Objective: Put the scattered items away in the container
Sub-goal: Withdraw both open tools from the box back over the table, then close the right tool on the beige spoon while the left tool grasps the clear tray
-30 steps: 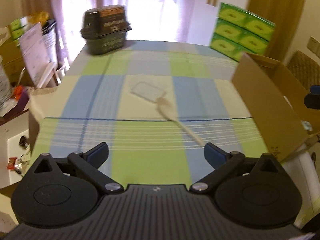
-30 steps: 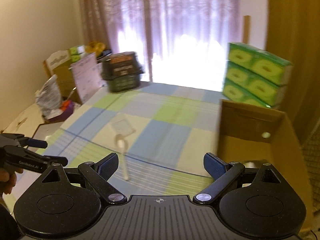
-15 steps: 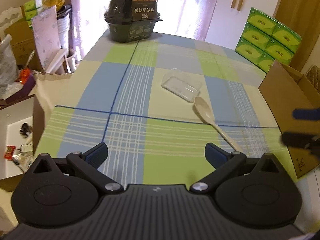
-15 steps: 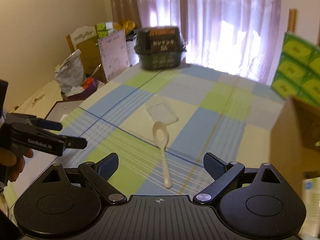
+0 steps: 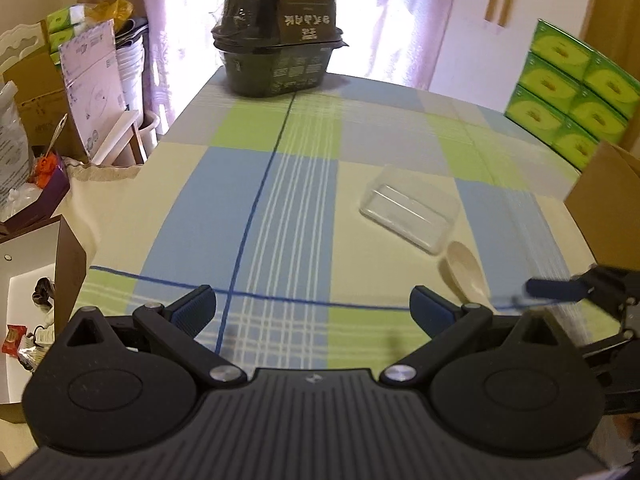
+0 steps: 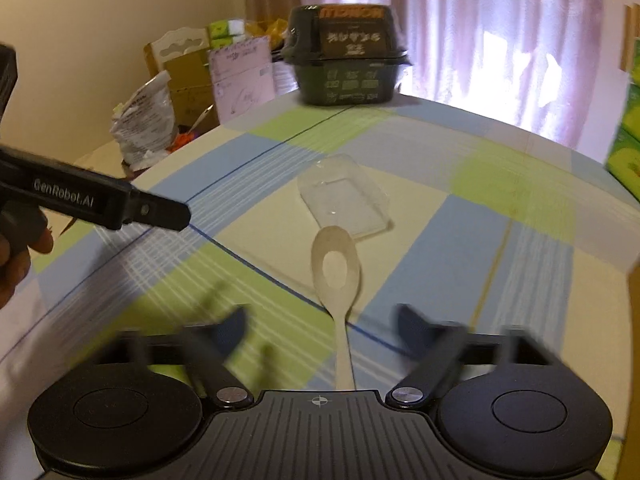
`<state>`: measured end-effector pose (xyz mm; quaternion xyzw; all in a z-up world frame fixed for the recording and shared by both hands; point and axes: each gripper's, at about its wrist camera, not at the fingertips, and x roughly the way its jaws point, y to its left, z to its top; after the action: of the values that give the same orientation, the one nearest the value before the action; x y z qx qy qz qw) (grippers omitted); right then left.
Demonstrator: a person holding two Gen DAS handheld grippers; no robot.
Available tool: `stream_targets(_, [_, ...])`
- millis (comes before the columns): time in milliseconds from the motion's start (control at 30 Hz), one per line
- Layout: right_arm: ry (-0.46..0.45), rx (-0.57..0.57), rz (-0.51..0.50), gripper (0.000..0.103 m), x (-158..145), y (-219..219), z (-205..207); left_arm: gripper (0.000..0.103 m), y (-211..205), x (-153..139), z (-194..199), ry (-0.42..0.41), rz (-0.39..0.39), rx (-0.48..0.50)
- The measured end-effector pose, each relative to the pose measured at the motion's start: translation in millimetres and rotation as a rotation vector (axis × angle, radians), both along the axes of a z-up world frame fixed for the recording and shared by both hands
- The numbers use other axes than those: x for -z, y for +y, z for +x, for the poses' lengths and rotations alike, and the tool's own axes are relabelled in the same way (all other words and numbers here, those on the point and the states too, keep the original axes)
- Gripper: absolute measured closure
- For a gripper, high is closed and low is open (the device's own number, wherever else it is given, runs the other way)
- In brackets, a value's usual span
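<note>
Backlight blazes through the curtains (image 5: 304, 8) at the top, fisheye bends the edges, and the right hand-held gripper (image 6: 320, 326) smears with motion blur.

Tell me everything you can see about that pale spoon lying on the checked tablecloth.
The spoon is cream-coloured, one piece, matte like plastic or wood, with a broad oval bowl and a slim straight handle. It lies flat on the tablecloth, bowl facing up and pointing towards a clear plastic lid, whose near edge it meets or almost meets. Its handle runs back between the open fingers of the right gripper, which do not grip it.
</note>
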<state>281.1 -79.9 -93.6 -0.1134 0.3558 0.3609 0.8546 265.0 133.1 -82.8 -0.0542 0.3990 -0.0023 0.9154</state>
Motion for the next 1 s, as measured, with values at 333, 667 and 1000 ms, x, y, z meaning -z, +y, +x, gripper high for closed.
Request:
stream_targets(333, [-0.049, -0.025, -0.002, 0.047, 13.5, 17.5, 17.2, 0.002, -11.9, 10.0, 28.7, 0.005, -0.020, 0.005])
stream_targets(667, [-0.038, 0.022, 0.025, 0.069, 13.3, 9.7, 21.9, 0.002, -19.8, 19.1, 36.4, 0.022, -0.009, 0.025])
stream_targets(1000, [-0.045, 0.140, 0.007, 0.069, 7.8, -19.4, 51.7, 0.002, -56.1, 18.8, 60.6, -0.006, -0.037, 0.087])
